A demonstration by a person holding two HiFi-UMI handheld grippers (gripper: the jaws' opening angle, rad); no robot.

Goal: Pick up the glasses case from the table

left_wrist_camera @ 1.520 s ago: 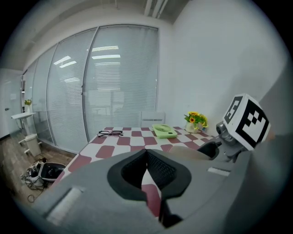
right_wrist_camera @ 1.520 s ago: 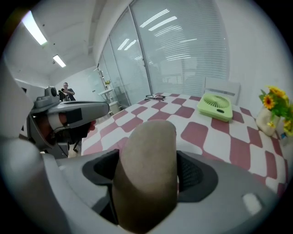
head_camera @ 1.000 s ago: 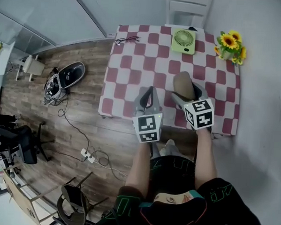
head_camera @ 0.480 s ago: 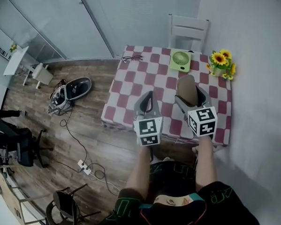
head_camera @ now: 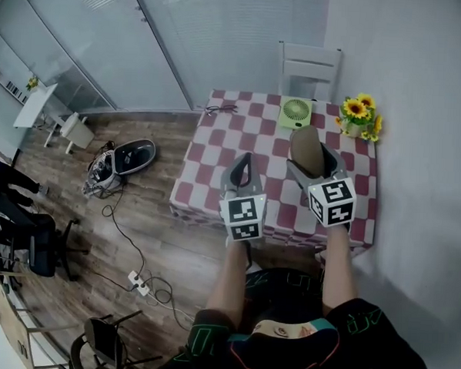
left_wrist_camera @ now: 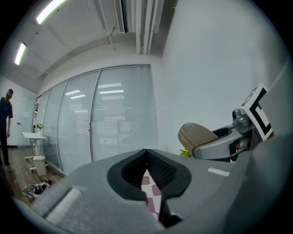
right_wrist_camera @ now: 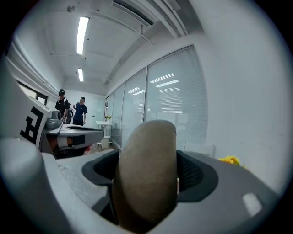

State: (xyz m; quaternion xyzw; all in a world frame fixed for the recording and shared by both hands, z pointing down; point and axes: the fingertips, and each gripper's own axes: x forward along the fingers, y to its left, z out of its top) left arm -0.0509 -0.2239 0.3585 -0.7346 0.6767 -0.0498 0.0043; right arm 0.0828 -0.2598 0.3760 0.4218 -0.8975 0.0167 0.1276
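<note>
Both jaws of my right gripper [head_camera: 312, 162] clamp the tan glasses case [head_camera: 303, 142], holding it in the air above the checkered table [head_camera: 209, 152]. My left gripper [head_camera: 242, 167] hangs beside it, jaws pressed together with nothing between them

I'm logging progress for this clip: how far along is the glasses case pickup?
Done: the glasses case is clamped in the right tongs and looks raised clear of the checked table. In hand: the case is held aloft, its rounded end sticking out past the jaws. Left: nothing of the pickup seems outstanding; the left tongs are shut and empty.
</note>
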